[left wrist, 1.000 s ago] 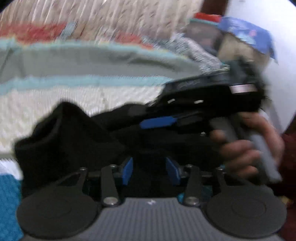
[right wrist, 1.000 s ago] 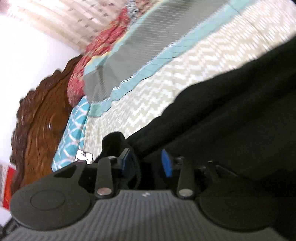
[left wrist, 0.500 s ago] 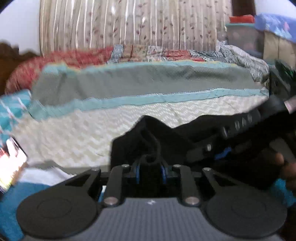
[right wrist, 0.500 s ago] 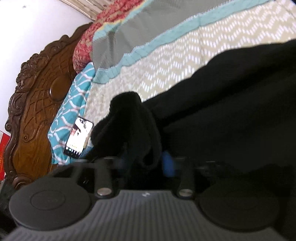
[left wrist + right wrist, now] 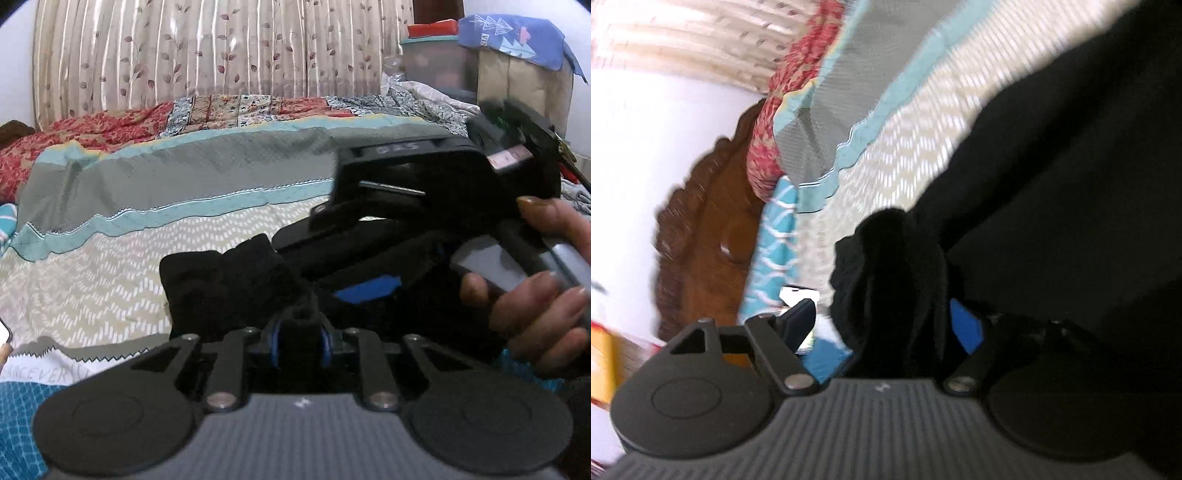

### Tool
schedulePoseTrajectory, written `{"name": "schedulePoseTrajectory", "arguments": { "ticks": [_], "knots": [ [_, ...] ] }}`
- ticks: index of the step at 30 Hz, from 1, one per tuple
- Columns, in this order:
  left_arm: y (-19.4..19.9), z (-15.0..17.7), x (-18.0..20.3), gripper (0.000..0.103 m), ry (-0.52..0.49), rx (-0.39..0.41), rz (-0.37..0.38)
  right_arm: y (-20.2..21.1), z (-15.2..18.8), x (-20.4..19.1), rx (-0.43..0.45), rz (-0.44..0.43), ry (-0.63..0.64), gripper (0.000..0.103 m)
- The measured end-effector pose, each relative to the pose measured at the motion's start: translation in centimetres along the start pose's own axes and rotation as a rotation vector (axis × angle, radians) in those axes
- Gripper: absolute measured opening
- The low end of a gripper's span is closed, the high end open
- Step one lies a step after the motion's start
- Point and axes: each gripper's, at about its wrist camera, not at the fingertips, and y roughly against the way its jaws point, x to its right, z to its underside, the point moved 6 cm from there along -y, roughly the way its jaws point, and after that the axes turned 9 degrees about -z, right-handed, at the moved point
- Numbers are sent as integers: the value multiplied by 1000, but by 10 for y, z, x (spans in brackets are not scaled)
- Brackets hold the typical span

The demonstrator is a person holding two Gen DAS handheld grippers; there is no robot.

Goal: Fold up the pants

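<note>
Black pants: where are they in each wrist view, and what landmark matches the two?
Left wrist: black pants low centre, a fold pinched in the left gripper.
Right wrist: pants fill the right side, a bunch between the open right gripper.
Shared landmark: teal stripe on the bedspread.

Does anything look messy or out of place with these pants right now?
Yes. The black pants are bunched in a lump on the bed, not flat. The left claw pinches them; the right claw has just opened around a fold.
</note>
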Motion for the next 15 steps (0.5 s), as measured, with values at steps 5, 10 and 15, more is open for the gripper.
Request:
{"name": "schedulePoseTrajectory", "arguments": {
  "ticks": [5, 10, 15],
  "knots": [
    [-7, -4, -2, 19, -10, -9, -2, -33, 9, -3, -87, 72, 80, 53],
    [16, -12, 2, 39, -45, 26, 22, -45, 17, -32, -124, 88, 229, 21],
    [53, -39, -23, 52, 143, 102, 185, 6, -4, -49, 14, 114, 357, 21]
  ]
}}
